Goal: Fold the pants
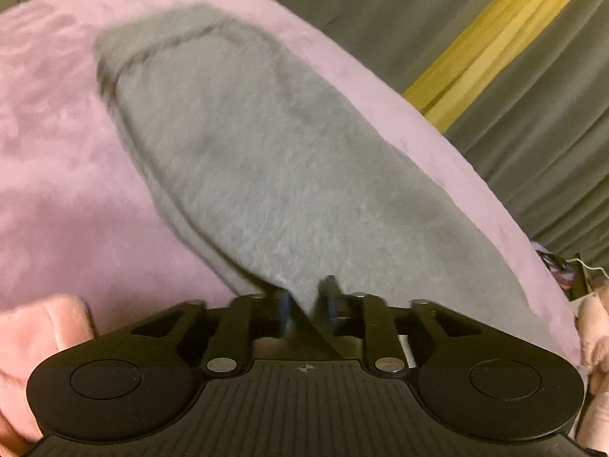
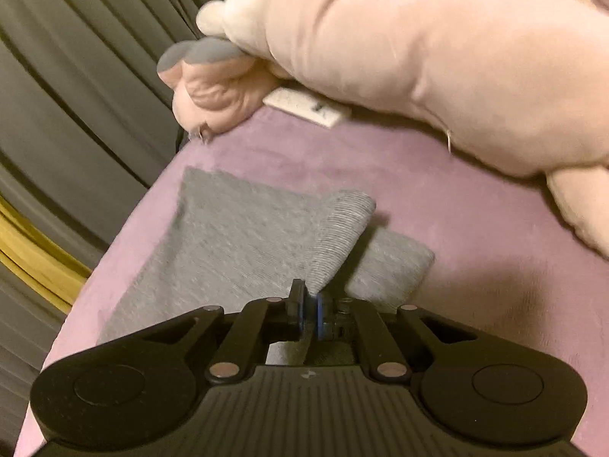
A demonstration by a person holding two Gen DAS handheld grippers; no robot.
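Grey fleece pants (image 1: 247, 152) lie stretched away from me on a mauve blanket (image 1: 57, 190). In the left wrist view their near edge rises taut into my left gripper (image 1: 306, 301), whose pads pinch the cloth. In the right wrist view the pants (image 2: 236, 236) lie along the blanket's (image 2: 475, 247) left edge. A ribbed cuff (image 2: 342, 232) is lifted and curled over toward my right gripper (image 2: 311, 304), which is shut on it with the blue pads close together. The rest of the cloth under both grippers is hidden.
A large pink plush toy (image 2: 418, 57) with a grey-tipped paw (image 2: 198, 53) and a white label (image 2: 304, 108) lies across the far side. Grey curtains (image 2: 57, 57) with a yellow strip (image 1: 495, 38) hang past the blanket's edge. More pink plush (image 1: 38, 327) sits beside my left gripper.
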